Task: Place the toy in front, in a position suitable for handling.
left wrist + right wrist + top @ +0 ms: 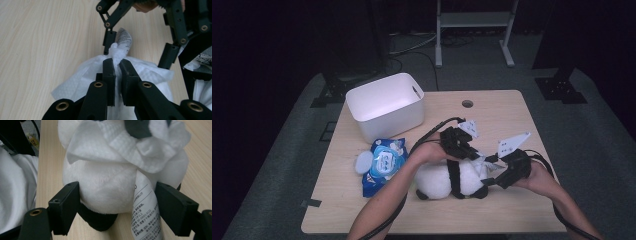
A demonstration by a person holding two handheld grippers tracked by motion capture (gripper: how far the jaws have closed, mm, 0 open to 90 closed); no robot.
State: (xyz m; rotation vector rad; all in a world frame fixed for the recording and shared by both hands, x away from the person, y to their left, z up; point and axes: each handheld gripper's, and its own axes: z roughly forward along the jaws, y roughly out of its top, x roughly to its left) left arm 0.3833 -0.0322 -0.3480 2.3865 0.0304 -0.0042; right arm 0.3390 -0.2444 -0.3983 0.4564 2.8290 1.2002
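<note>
**Wiping the plush panda: cloth in hand, cleaning under way**

The left claw [117,65] is clamped on a bunched white wet wipe [140,72], pressing it against the plush panda [451,179], which lies on the desk [377,212] directly under both claws. The right claw [117,207] stands apart, its jaws straddling the panda's white body with a printed care label [146,212] hanging just inside one jaw; whether the pads press the plush I cannot tell.

Judging by this, the wipe has been fetched and the toy steadied. What seems left is finishing the rubbing and discarding the wipe, perhaps into the white bin [384,105] beyond the left claw, past the wipes pack [384,162].
</note>
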